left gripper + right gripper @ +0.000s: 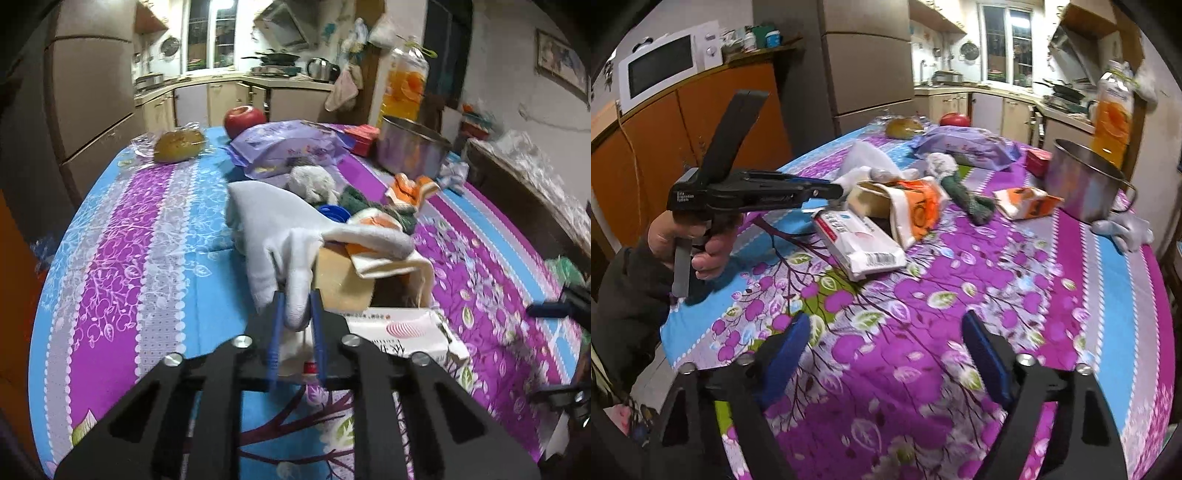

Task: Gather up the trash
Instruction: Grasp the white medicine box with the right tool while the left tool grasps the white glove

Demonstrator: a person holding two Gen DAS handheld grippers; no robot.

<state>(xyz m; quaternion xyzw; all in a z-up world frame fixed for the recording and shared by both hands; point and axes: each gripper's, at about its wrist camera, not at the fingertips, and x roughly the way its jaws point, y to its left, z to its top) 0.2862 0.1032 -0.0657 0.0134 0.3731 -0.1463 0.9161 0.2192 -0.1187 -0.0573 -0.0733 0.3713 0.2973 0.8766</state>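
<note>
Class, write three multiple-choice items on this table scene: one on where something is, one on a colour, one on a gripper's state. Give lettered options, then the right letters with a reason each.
1. Where does the red apple stand?
A. at the table's far end, behind the purple packet
B. inside the steel pot
C. between the right gripper's fingers

2. What colour are the gripper pads?
A. yellow
B. blue
C. white

3. What is the left gripper doing?
A. standing wide open over bare cloth
B. gripping the apple
C. pinching the white cloth

Answers: 1 A, the apple sits beyond the packet. 2 B, blue pads show in both views. 3 C, the white fabric is squeezed between its pads.
</note>
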